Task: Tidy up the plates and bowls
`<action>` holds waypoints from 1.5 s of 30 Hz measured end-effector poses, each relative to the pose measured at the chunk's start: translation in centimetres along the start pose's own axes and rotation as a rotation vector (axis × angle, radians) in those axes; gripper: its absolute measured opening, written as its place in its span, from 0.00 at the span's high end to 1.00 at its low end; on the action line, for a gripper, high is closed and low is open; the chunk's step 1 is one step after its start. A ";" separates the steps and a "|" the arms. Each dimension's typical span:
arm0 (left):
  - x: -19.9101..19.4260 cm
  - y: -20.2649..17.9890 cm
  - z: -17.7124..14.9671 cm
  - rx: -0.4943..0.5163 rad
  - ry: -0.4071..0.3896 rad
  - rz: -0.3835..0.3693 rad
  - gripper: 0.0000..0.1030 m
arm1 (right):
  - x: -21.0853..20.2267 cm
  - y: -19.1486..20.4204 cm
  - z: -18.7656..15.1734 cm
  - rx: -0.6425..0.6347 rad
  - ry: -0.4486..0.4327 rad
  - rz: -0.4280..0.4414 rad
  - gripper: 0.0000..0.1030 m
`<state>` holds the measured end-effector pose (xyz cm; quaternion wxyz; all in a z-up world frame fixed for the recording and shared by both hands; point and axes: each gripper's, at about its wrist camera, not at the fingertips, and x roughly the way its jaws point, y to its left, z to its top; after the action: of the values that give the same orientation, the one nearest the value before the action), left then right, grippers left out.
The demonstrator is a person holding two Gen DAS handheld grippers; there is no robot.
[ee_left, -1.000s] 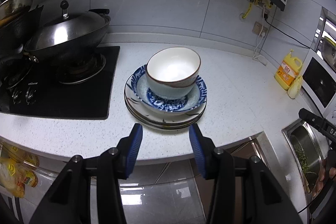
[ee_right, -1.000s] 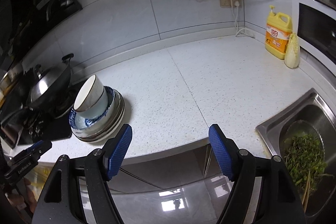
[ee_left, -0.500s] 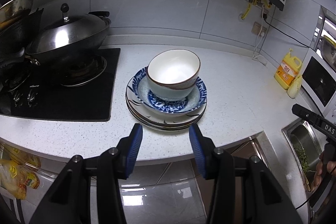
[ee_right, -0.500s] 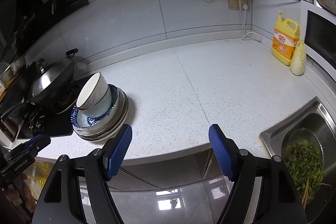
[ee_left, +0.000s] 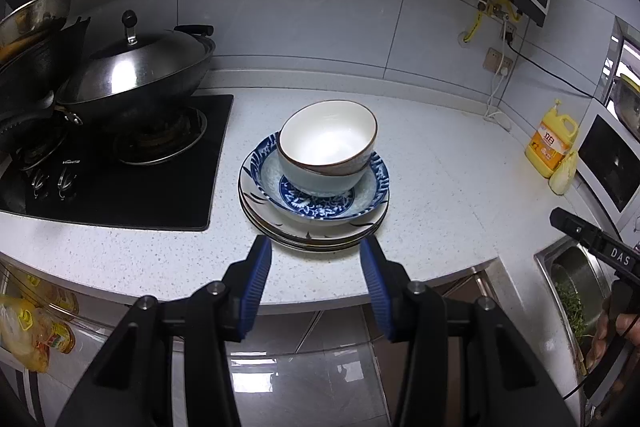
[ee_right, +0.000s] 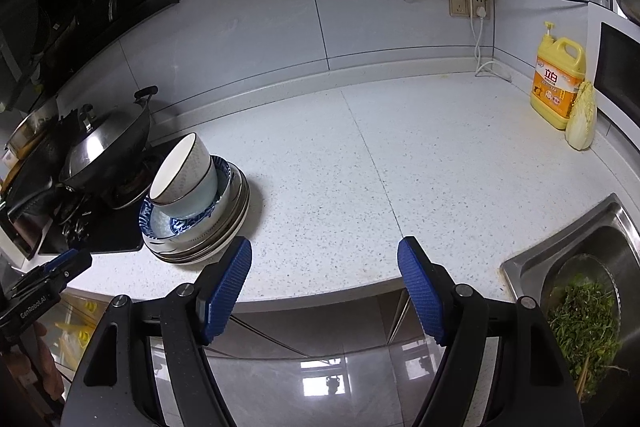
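Two nested bowls, a white one with a brown rim inside a pale blue one, stand in a blue-patterned deep plate on a stack of white plates. The stack sits on the white counter beside the hob. My left gripper hovers open just in front of the stack, at the counter's front edge, with nothing between its fingers. In the right wrist view the same stack lies at the left. My right gripper stands wide open over the counter edge, to the right of the stack, holding nothing.
A lidded black wok sits on the black gas hob left of the stack. A yellow detergent bottle and a cabbage stand at the back right. A steel sink with greens lies at the right.
The right wrist view has rolled and shifted slightly, so the stack and counter sit a little further right and higher. The left gripper's view is nearly unchanged. Both grippers' openings stay the same.
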<state>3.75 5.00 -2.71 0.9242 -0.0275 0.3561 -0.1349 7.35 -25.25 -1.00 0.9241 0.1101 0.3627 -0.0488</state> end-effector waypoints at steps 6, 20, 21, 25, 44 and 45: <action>-0.1 -0.5 0.1 0.005 -0.002 -0.001 0.57 | -0.1 -0.3 0.0 -0.008 0.001 0.007 0.31; -1.3 -1.0 0.0 -0.014 -0.028 0.049 0.57 | 0.7 0.3 0.4 -0.112 0.023 0.053 0.31; -1.4 -1.1 0.0 -0.015 -0.030 0.052 0.57 | 0.7 0.4 0.5 -0.120 0.022 0.057 0.31; -2.0 -1.3 0.5 -0.013 -0.042 0.055 0.57 | 0.9 0.6 0.7 -0.144 0.025 0.076 0.31; -2.7 -1.1 1.5 0.013 -0.044 0.026 0.57 | 0.0 1.7 0.2 -0.145 0.017 0.066 0.31; -2.7 -1.2 1.4 0.013 -0.042 0.027 0.57 | 0.0 1.6 0.2 -0.147 0.018 0.065 0.31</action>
<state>2.47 4.54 0.30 0.9334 -0.0196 0.3361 -0.1243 7.75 -23.71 -0.58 0.9276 0.0540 0.3697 0.0088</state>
